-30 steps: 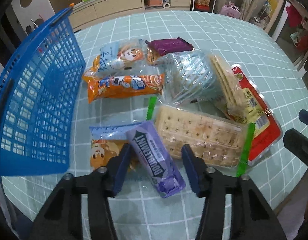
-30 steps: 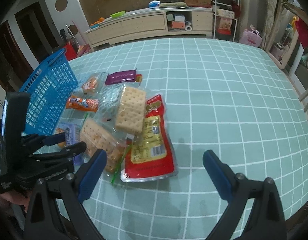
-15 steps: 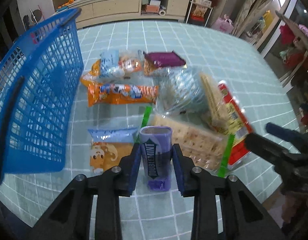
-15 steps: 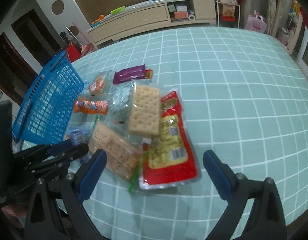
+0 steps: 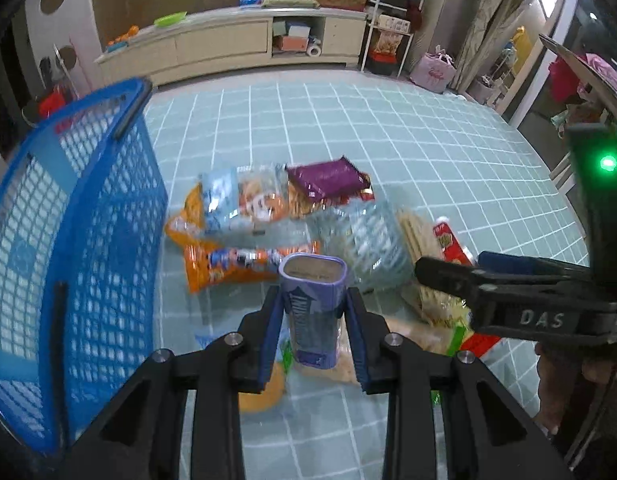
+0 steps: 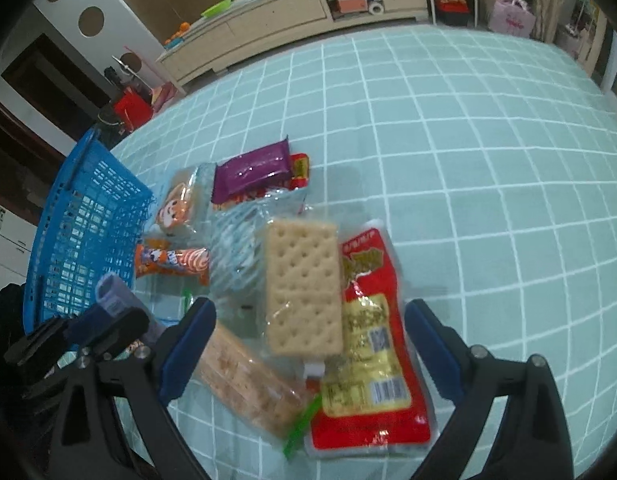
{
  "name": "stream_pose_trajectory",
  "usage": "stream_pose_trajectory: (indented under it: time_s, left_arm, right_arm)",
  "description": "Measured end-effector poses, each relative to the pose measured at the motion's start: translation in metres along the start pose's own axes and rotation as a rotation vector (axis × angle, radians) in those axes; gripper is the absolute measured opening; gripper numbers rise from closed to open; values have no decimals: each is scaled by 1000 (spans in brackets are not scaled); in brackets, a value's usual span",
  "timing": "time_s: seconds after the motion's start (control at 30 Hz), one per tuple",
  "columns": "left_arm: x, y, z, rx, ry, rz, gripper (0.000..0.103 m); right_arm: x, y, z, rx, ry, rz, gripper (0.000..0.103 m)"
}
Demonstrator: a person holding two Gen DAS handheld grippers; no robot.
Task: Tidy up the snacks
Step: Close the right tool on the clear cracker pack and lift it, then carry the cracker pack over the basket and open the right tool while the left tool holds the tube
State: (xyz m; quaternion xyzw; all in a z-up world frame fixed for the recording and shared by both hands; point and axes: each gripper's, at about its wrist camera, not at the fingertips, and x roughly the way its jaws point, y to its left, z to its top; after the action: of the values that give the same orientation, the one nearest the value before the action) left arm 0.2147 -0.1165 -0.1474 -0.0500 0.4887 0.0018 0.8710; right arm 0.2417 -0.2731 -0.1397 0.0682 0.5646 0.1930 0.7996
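Note:
My left gripper is shut on a purple snack pack and holds it lifted above the table, right of the blue basket. The pack also shows in the right wrist view, next to the basket. My right gripper is open and empty above the pile: a cracker pack, a red and yellow pouch, a long cracker pack, an orange pack and a dark purple bar.
The table has a light green checked cloth. My right gripper's fingers cross the right side of the left wrist view. A clear blue-striped bag and a cartoon snack bag lie in the pile. A long cabinet stands behind.
My left gripper closed on the purple pack and lifted it off the table. My right gripper moved in lower over the cracker packs, still open.

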Motion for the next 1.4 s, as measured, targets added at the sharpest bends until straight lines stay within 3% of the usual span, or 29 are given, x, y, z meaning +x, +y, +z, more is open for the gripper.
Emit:
stream_pose_trajectory:
  time_s: [0.13, 0.23, 0.3, 0.37, 0.63, 0.8, 1.13, 1.4]
  left_arm:
    - [5, -1, 7, 16, -7, -4, 29]
    - [9, 0, 10, 27, -10, 1, 29]
    - [9, 0, 9, 35, -14, 3, 29]
    - [9, 1, 8, 35, -13, -2, 29]
    - [-11, 3, 5, 28, -31, -45, 29]
    - [-47, 6, 7, 49, -81, -64, 29]
    - [-131, 38, 23, 65, -177, -59, 29]
    - [-176, 80, 31, 99, -208, -13, 29]
  right_arm:
    - [12, -2, 5, 5, 22, 29, 93]
    - [21, -3, 7, 2, 40, 16, 77]
    - [24, -5, 6, 9, 52, 26, 74]
    - [20, -6, 5, 16, 45, 45, 51]
    - [-7, 3, 0, 11, 17, 11, 47]
    - [-42, 23, -3, -11, -20, -3, 47]
    - [-111, 94, 3, -96, -145, -26, 47]
    - [-122, 150, 11, -175, -194, -16, 47]
